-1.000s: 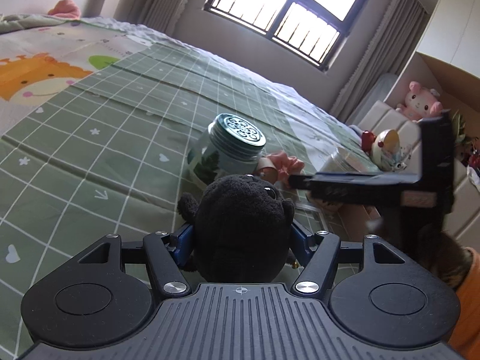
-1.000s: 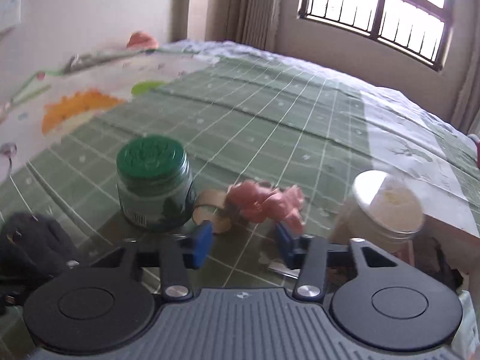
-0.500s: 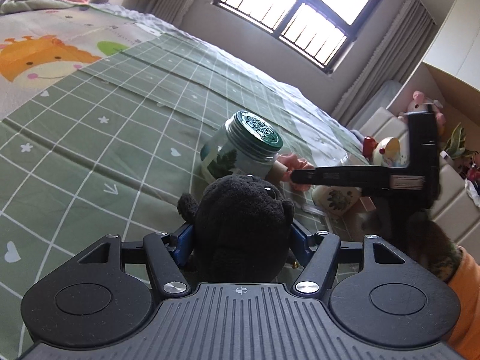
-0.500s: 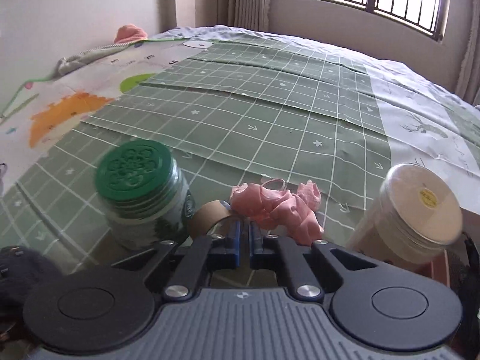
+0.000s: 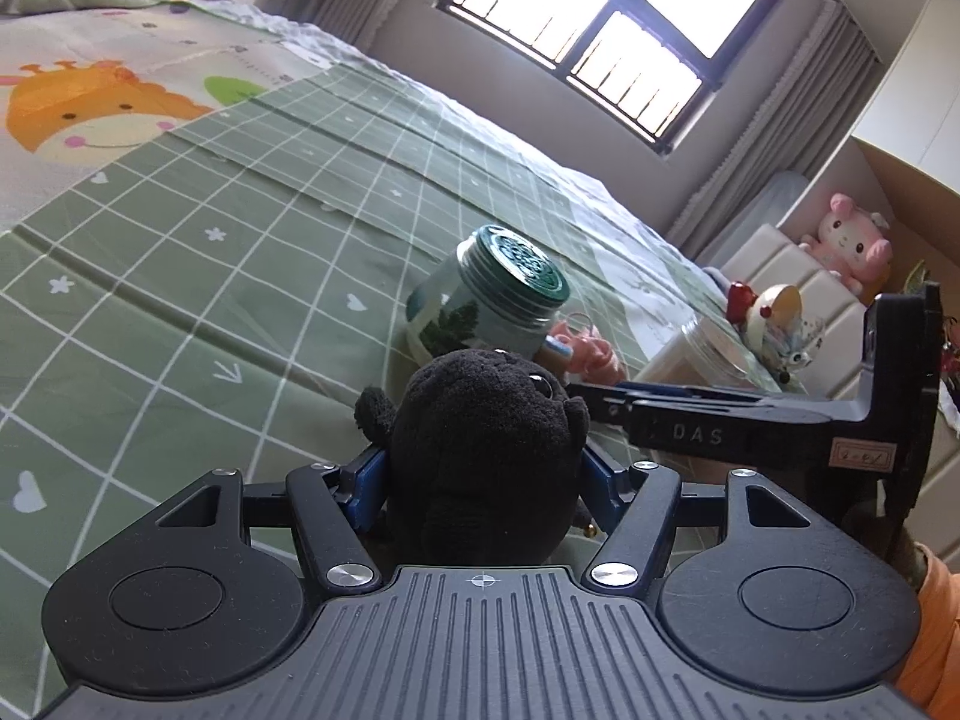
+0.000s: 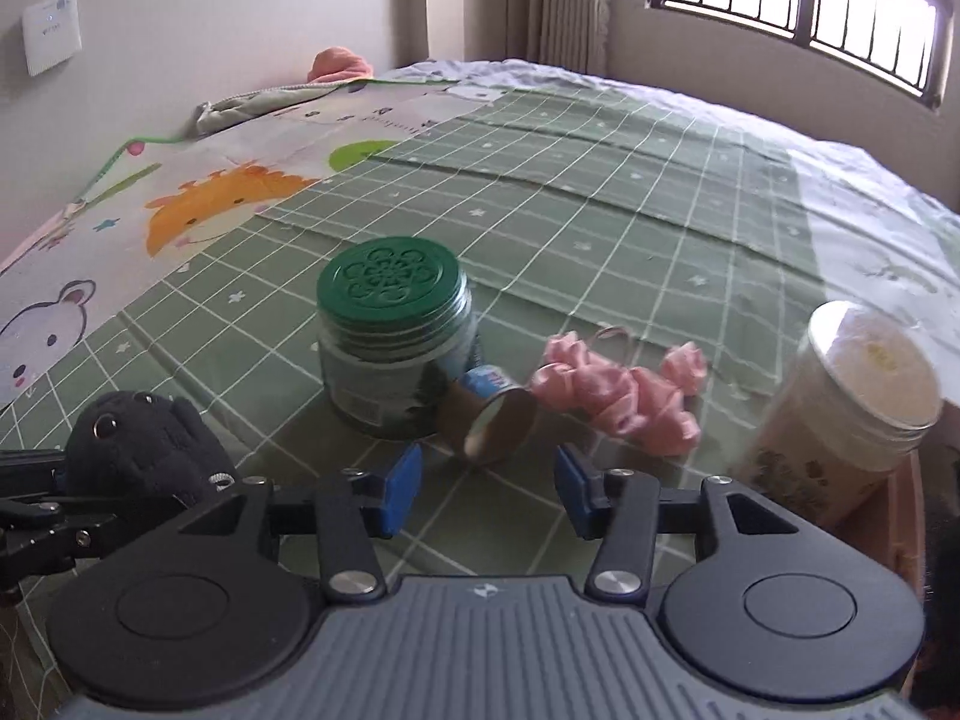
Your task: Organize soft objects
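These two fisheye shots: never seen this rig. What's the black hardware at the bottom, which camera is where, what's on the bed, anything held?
There is no robot arm here. A person carries a two-finger gripper in each hand, and each gripper has a fisheye camera looking forward along its fingers, so the black hardware at the bottom of each picture is that gripper's own body.

In the left wrist view, the left gripper is shut on a black plush toy. The right gripper's body crosses that picture at the right.

In the right wrist view, the right gripper is open and holds nothing.

On the green checked bedspread lie a green-lidded jar, a tape roll on its side against the jar, a pink scrunchie, and a clear jar with pale contents at the right.
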A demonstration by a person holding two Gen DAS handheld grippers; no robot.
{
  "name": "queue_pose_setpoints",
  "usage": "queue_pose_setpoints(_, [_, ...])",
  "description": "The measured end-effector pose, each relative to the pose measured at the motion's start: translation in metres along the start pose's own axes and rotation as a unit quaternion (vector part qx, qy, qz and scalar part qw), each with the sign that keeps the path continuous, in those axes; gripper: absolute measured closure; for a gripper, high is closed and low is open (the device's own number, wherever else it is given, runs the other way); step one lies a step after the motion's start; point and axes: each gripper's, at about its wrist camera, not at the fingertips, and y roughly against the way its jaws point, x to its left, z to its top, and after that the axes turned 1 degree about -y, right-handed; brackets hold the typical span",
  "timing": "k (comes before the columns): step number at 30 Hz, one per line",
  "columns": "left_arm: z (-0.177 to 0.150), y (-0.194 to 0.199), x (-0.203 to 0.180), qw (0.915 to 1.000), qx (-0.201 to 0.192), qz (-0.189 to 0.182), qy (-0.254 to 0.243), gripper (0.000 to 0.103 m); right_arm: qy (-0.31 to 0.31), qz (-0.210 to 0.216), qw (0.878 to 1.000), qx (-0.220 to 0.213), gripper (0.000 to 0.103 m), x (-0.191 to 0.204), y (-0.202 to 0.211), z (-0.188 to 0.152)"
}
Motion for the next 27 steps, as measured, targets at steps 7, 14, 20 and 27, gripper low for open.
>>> queue_pose_setpoints(7, [0.003, 0.005, 0.005, 0.9999, -0.007, 0.011, 0.004, 0.033, 0.042, 0.032, 0.998, 0.025, 0.055, 0.015, -0.031, 0.007])
queue_pose_setpoints(14, [0.006, 0.012, 0.015, 0.9994, -0.018, 0.025, 0.015, 0.034, -0.006, 0.047, 0.998, 0.039, 0.055, -0.006, -0.021, -0.008])
queue_pose_setpoints(20, [0.002, 0.005, 0.009, 0.9998, -0.005, 0.011, 0.015, 0.034, -0.122, -0.030, 0.991, -0.038, 0.055, -0.030, 0.002, 0.009])
queue_pose_setpoints(27, [0.002, 0.007, 0.010, 0.9997, -0.007, 0.014, 0.017, 0.033, -0.105, -0.075, 0.991, -0.033, 0.055, -0.024, -0.027, 0.025])
